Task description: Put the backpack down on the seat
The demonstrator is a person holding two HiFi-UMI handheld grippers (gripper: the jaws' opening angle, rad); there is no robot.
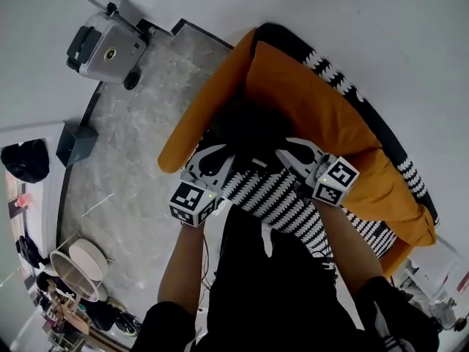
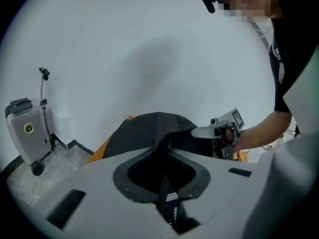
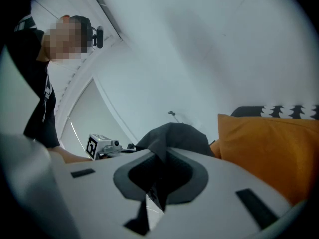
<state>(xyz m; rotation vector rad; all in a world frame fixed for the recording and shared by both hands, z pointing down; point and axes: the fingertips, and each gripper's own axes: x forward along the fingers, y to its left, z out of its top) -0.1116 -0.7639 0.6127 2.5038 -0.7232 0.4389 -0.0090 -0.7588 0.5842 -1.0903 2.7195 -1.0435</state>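
A black backpack [image 1: 253,130] hangs over the orange seat [image 1: 337,123] of a sofa, between my two grippers. My left gripper [image 1: 218,155] is shut on a black strap of the backpack [image 2: 149,128], which runs up between its jaws [image 2: 167,183]. My right gripper [image 1: 294,151] grips the bag from the other side. In the right gripper view a fold of the black backpack [image 3: 174,136] is pinched between the jaws of that gripper [image 3: 157,183]. Each gripper shows in the other's view: the right gripper [image 2: 219,131] and the left gripper [image 3: 102,146].
An orange back cushion [image 3: 269,153] with a black-and-white patterned edge [image 1: 333,75] rises behind the seat. A black-and-white striped cover [image 1: 286,204] lies at the seat's front. On the grey floor stand a grey wheeled device [image 1: 106,50] and a dark box [image 1: 75,144].
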